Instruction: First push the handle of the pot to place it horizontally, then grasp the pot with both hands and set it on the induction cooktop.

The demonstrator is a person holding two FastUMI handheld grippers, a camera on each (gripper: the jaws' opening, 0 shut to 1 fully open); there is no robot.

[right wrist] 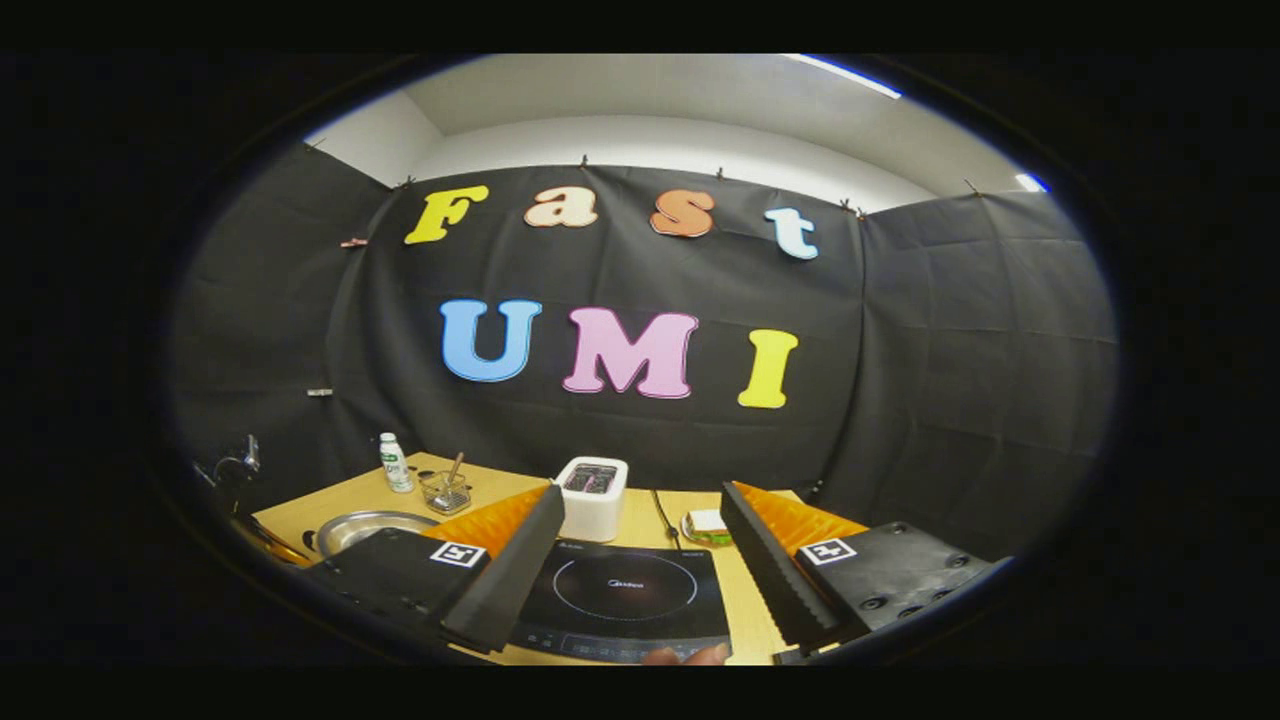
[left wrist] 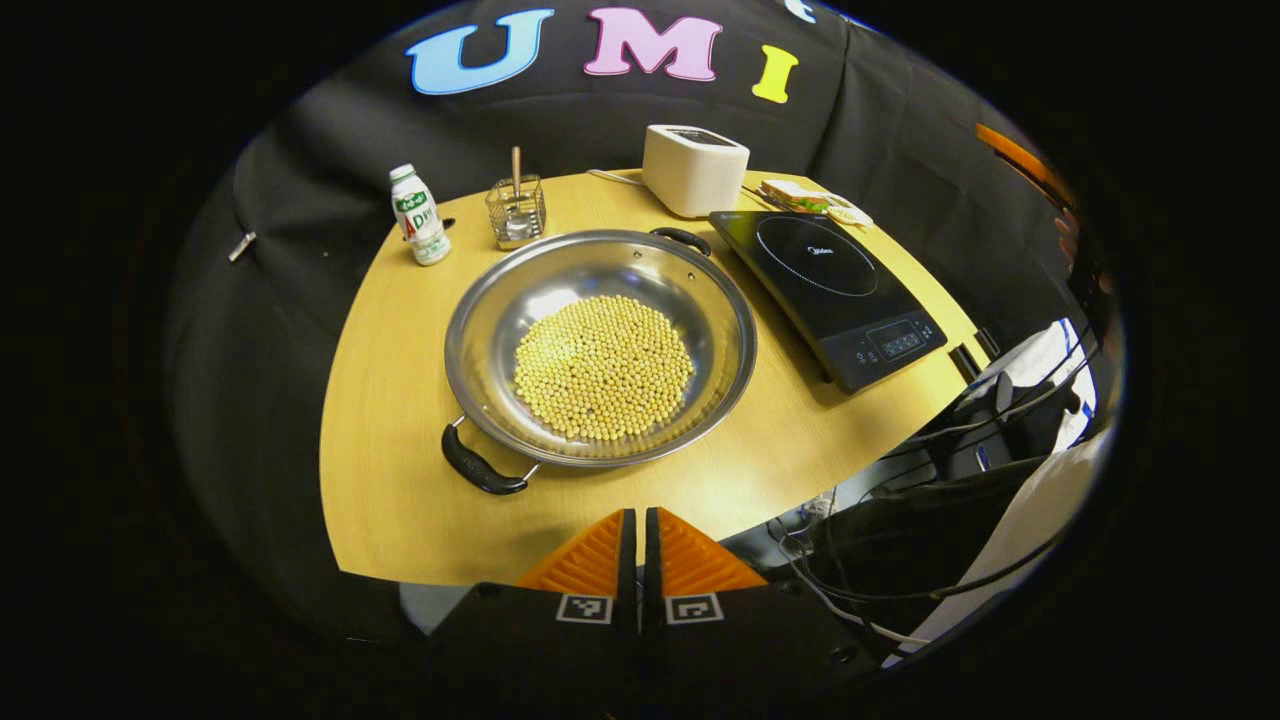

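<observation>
A wide steel pot (left wrist: pixel 600 345) holding a bed of yellow beans (left wrist: pixel 604 367) sits mid-table in the left gripper view. Its two black handles lie on a diagonal: one near-left (left wrist: pixel 482 469), one far-right (left wrist: pixel 682 238). To its right lies the black induction cooktop (left wrist: pixel 832 290). My left gripper (left wrist: pixel 637 545) hovers over the table's near edge, shut with nothing between its fingers, short of the pot. In the right gripper view my right gripper (right wrist: pixel 640 545) stands open above the cooktop (right wrist: pixel 622 590), with the pot's rim (right wrist: pixel 365 528) at far left.
At the table's back stand a white toaster (left wrist: pixel 694 168), a small milk bottle (left wrist: pixel 419 215), a wire holder with a spoon (left wrist: pixel 516 208) and a sandwich plate (left wrist: pixel 812 200). Cables and a person's clothing (left wrist: pixel 1000 470) lie off the table's right edge. A fingertip (right wrist: pixel 690 655) shows below the cooktop.
</observation>
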